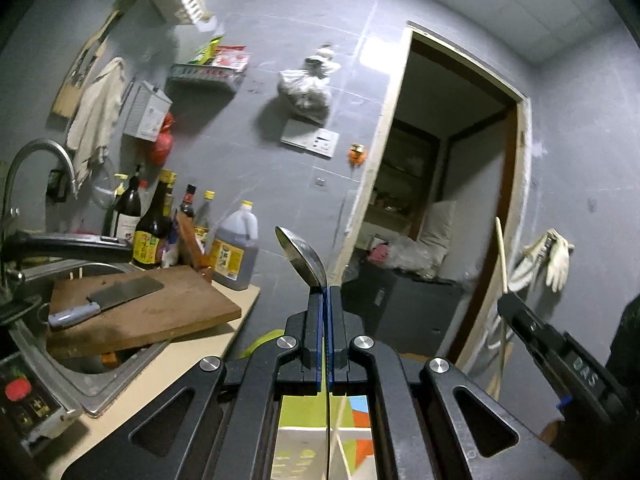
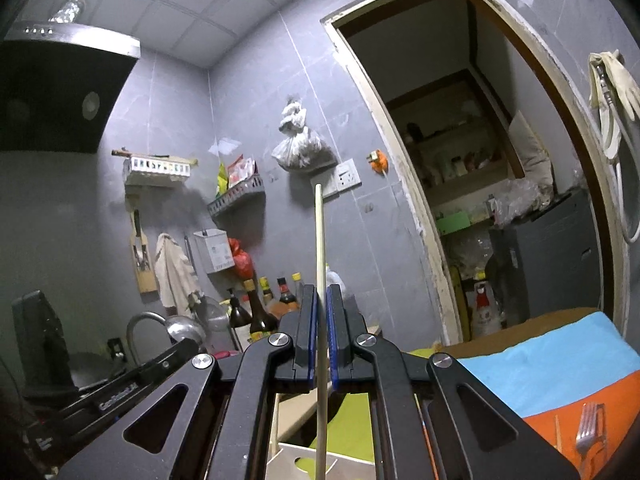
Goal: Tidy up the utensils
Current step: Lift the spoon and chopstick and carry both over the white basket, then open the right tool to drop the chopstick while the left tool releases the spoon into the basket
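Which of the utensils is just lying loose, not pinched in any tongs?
The silver metal fork on the orange cloth. The steel spoon and pale wooden chopstick are both clamped upright.

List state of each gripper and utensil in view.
left gripper: shut on spoon
spoon: held, bowl up
right gripper: shut on chopstick
chopstick: held upright
fork: lying loose on orange mat
cleaver: lying flat on cutting board

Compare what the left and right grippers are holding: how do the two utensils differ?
The spoon in the left gripper is shiny metal with a broad bowl; the chopstick in the right gripper is a pale, thin, straight stick. The spoon leans left; the chopstick stands near vertical. Both are clamped between shut fingers, pointing up.
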Tool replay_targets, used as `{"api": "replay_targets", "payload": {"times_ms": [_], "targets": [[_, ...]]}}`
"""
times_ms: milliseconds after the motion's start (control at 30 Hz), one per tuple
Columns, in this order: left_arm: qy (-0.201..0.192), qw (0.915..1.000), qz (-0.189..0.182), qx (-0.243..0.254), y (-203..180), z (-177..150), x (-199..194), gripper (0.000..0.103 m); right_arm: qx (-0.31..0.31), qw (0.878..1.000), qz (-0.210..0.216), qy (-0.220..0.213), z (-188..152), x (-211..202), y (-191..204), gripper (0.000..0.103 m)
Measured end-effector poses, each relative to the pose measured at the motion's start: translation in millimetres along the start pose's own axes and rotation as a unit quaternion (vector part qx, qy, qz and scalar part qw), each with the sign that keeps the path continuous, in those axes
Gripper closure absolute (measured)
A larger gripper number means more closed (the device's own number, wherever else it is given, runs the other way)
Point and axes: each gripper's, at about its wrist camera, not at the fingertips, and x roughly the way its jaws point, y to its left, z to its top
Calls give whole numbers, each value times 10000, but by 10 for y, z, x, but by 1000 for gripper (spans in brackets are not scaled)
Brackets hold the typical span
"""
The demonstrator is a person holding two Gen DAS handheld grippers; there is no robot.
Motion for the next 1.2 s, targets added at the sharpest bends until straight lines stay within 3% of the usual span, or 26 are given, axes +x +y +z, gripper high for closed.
{"api": "replay_targets", "payload": {"times_ms": [267,967,1067,1200], "targets": [[-68,9996,253,60,-8,-121,79,103,-113,9995,-238,175,-220,129,-65,100],[885,9948,217,448,-123,-504,62,99,-525,9926,-298,1052,-534,55,-120,97],[940,9947,172,392,-116,-505,35,94,-635,9915,-262,1109,-517,4,-101,93],[862,9957,102,318,-122,-451,-68,72,-702,9917,-170,1068,-453,-109,-73,78]]}}
